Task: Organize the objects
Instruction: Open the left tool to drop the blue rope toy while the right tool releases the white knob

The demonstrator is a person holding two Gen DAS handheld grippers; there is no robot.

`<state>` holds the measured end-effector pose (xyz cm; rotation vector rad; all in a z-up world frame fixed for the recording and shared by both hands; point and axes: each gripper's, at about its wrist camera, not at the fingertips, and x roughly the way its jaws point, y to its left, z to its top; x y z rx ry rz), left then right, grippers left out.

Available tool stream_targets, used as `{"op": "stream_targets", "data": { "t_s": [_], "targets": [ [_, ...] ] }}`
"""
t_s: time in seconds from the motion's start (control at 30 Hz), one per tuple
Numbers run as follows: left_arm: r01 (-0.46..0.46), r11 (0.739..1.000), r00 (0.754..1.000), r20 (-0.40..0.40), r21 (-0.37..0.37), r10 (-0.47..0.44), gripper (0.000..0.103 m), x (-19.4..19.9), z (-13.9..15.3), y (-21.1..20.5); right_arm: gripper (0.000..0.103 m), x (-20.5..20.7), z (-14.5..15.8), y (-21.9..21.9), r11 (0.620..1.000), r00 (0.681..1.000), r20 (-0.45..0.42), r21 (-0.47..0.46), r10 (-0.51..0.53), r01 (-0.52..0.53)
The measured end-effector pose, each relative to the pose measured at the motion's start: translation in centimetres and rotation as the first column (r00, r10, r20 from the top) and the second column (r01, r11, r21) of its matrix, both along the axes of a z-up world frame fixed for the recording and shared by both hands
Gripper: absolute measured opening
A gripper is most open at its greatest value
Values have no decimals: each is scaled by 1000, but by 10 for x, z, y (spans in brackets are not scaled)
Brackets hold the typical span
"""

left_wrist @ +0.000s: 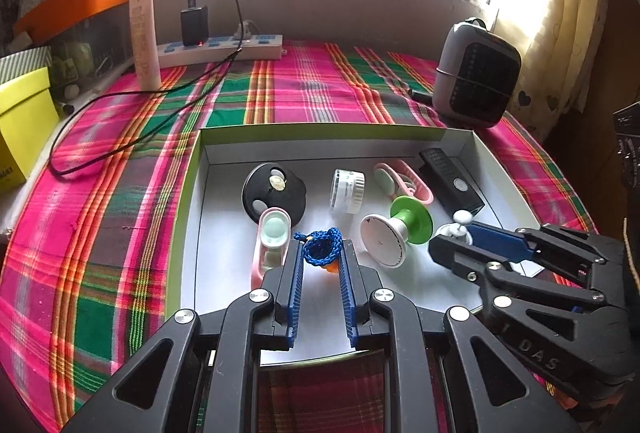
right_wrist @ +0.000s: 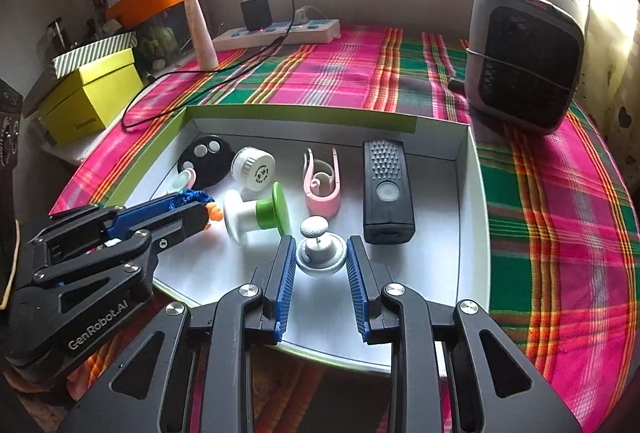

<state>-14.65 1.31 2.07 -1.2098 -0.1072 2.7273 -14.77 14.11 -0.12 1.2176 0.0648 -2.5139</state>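
Nearest us, our left claw [left_wrist: 320, 253] is narrowed on a blue braided cord [left_wrist: 320, 247], which sits pinched between the 2 blue pads [left_wrist: 347, 289] with an orange piece [right_wrist: 215, 214] just below it. Our right claw [right_wrist: 321, 253] stands at a middling gap around a small silver knobbed piece [right_wrist: 320, 253]; the pads flank it on both sides, and we cannot tell whether they touch it.

Both claws reach into a shallow white tray [right_wrist: 474, 193] with a green rim, lying on a pink and green plaid cloth [left_wrist: 100, 213] over the desk. Just past the claws lies a white and green spool [right_wrist: 256, 213] on its side. Beyond it are a pink clip [right_wrist: 322, 189], a black remote [right_wrist: 386, 189], a white round cap [right_wrist: 254, 167], a black disc [right_wrist: 206, 159] and a pink and mint case [left_wrist: 272, 237].

Farther back stand a grey heater [right_wrist: 524, 57], a white power strip [left_wrist: 220, 47] with a black charger [left_wrist: 195, 21], a pale tube [left_wrist: 144, 37] and a yellow box [right_wrist: 92, 93].
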Motion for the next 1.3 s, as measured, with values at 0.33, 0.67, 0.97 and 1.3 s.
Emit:
{"op": "stream_targets", "data": {
  "t_s": [0.33,0.67,0.97,1.3],
  "targets": [
    [0,1000,1000,-5,4,0,17,0,0,-1,27,-2,-1,-1,1000,1000,-4,0,-3,3],
    [5,1000,1000,-3,10,-5,22,0,0,-1,27,-1,-1,0,1000,1000,-8,-2,-8,8],
    [-4,1000,1000,7,5,4,31,2,-3,-1,27,0,0,2,1000,1000,-11,-14,-15,15],
    [-9,1000,1000,-1,5,9,33,7,0,0,39,4,2,3,1000,999,-26,-21,-22,22]
  ]
}}
